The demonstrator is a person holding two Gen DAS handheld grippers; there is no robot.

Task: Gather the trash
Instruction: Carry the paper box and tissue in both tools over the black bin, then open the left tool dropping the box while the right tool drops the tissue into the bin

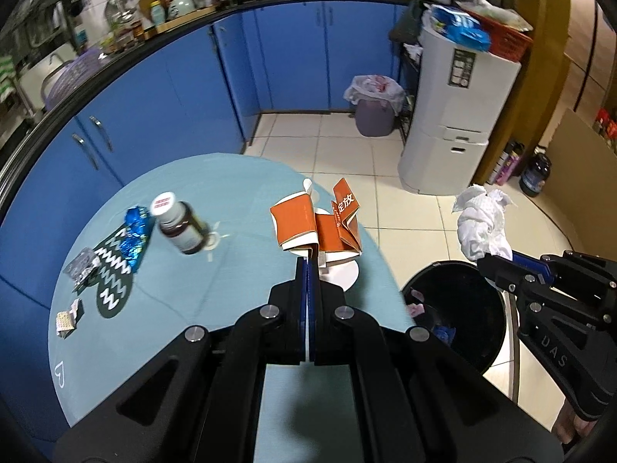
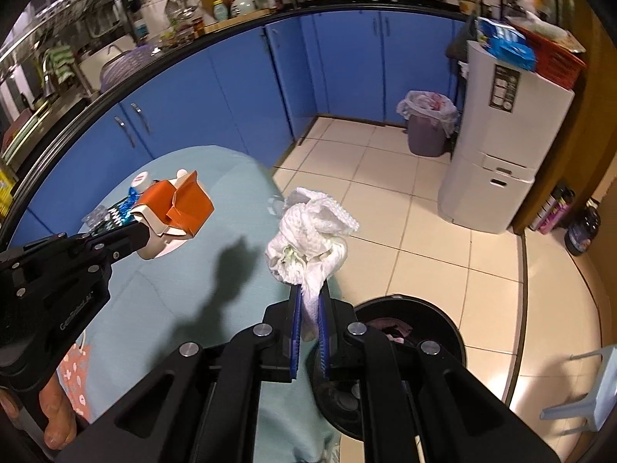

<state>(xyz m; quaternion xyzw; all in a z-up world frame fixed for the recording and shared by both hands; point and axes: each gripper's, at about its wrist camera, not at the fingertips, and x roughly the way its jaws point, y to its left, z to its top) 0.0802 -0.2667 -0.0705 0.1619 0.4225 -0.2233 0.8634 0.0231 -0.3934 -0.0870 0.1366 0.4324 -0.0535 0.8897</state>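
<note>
My left gripper (image 1: 309,260) is shut on a crumpled orange carton (image 1: 316,223) and holds it above the right edge of the round light-blue table (image 1: 231,308). It also shows in the right wrist view (image 2: 181,204). My right gripper (image 2: 308,289) is shut on a crumpled white paper towel (image 2: 312,239), held up beside the table, above and behind the black trash bin (image 2: 424,332). The towel (image 1: 482,227) and bin (image 1: 462,316) also show in the left wrist view. A brown medicine bottle (image 1: 181,223), a blue wrapper (image 1: 135,235) and foil scraps (image 1: 81,270) lie on the table.
A white disc (image 1: 343,274) lies under the carton. A small pill box (image 1: 67,318) sits at the table's left edge. Blue cabinets (image 1: 173,88) curve behind. A lined purple bin (image 1: 376,108) and a white appliance (image 1: 455,115) stand on the tiled floor.
</note>
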